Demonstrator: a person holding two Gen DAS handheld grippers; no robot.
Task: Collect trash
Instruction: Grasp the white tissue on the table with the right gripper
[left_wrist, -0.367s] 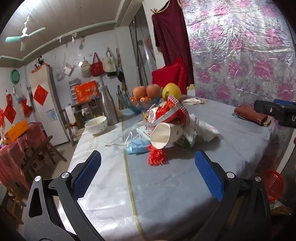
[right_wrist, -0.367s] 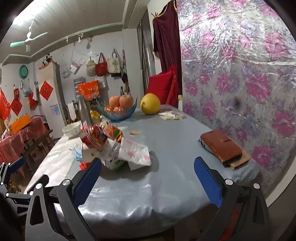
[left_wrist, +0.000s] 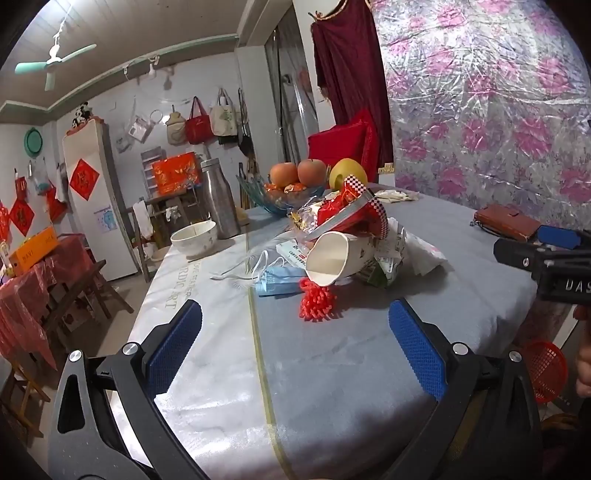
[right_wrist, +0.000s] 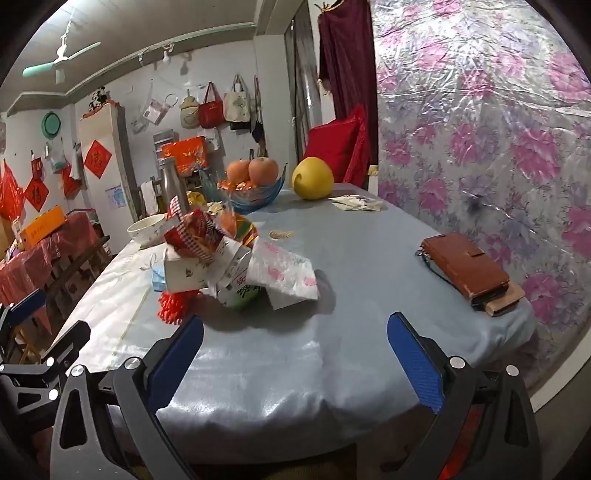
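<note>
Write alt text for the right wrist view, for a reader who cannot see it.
The open right gripper hangs over the near edge of a blue-clothed table, holding nothing. Ahead to the left lies a trash pile: paper cup, wrappers, tissue packet, face mask. A brown wallet sits right; a fruit bowl and pomelo stand behind.

A cluttered domestic room with pale grey walls and a white panelled ceiling (left_wrist: 159, 33) carrying a mint-green ceiling fan (left_wrist: 53, 62). Cloth bags (left_wrist: 201, 122) hang in a row on the far wall. A tall white fridge (left_wrist: 96, 195) bears a red diamond paper decoration. At left, a side table under a red cover (left_wrist: 33, 273) holds an orange box. A dark red curtain (left_wrist: 347, 88) hangs beside pink-flowered plastic sheeting (left_wrist: 480, 110). The grey-blue tabletop (left_wrist: 332, 369) fills the foreground.
</note>
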